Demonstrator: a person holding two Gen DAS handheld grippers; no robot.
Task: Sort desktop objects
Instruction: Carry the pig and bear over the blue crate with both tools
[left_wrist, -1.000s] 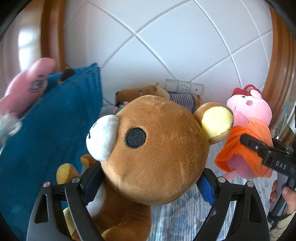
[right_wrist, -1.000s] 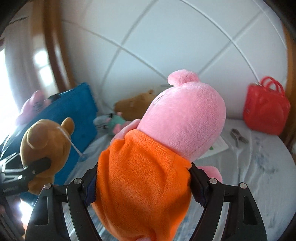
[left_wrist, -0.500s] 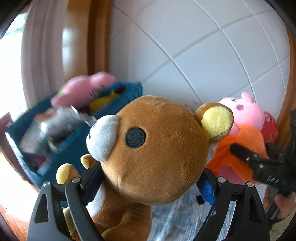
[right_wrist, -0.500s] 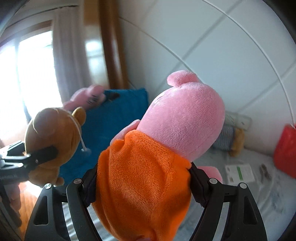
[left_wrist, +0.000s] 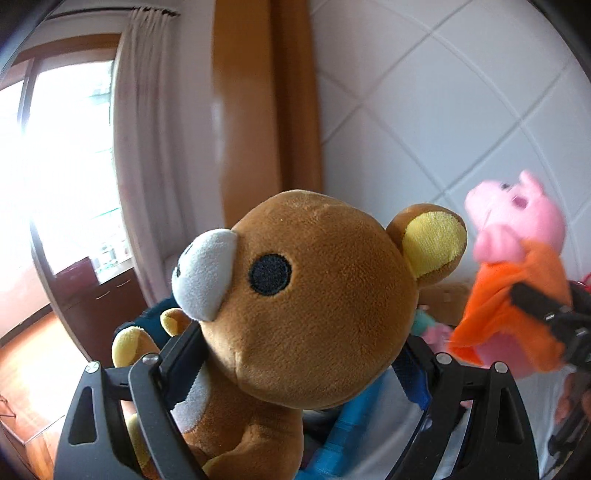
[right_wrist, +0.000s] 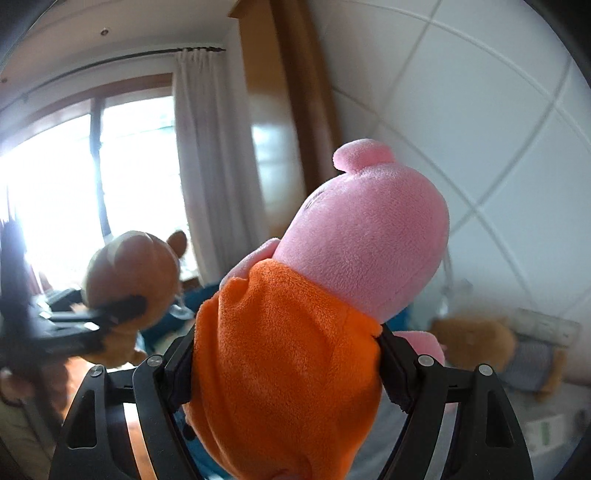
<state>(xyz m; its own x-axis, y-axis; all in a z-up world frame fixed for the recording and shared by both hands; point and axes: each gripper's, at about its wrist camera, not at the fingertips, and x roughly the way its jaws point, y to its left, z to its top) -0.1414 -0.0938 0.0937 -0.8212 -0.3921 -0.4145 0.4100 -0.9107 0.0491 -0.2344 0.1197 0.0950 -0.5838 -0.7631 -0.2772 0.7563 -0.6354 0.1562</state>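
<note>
Left wrist: left gripper (left_wrist: 295, 358) clamps wide around brown bear (left_wrist: 306, 295); right gripper (right_wrist: 284, 365) clamps pink pig (right_wrist: 295, 332).

Wrist views facing window, close, sharing curtain (left_wrist: 147, 147)

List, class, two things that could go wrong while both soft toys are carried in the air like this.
1. The left claw pinches the bear only at its soft neck under a big head; it could slip out.
2. The pig in the right claw hangs close beside the bear; they might bump.
</note>
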